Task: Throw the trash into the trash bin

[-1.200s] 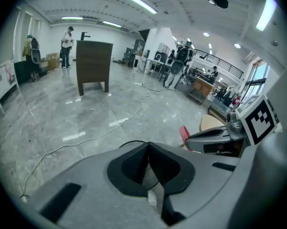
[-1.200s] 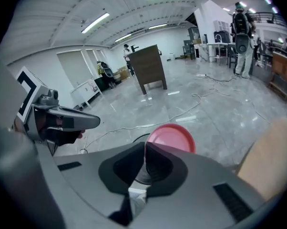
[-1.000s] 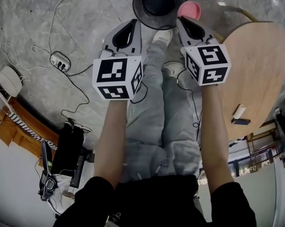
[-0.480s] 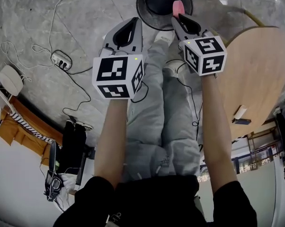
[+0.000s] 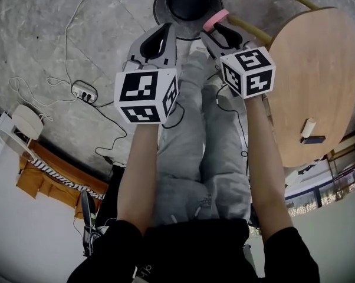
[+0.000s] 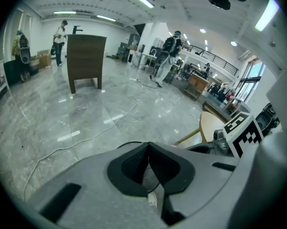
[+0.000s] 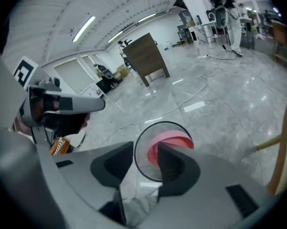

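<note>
1. While a second ago the right gripper (image 7: 146, 152) was clamped on the pink trash (image 5: 216, 20), its jaws have just been opening and now stand apart, pressing nothing.
2. That trash, upright half a second ago, now lies tilted at the jaw tips, above the black bin (image 5: 161, 10).
3. Left gripper (image 6: 148, 149) stays closed and empty beside it.

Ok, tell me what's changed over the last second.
The right gripper carried the pink cup from beside the bin to over its opening. Its jaws have just been opening, so the cup is no longer clamped and sits just off the jaw tips. The left gripper stayed shut and empty alongside.
</note>
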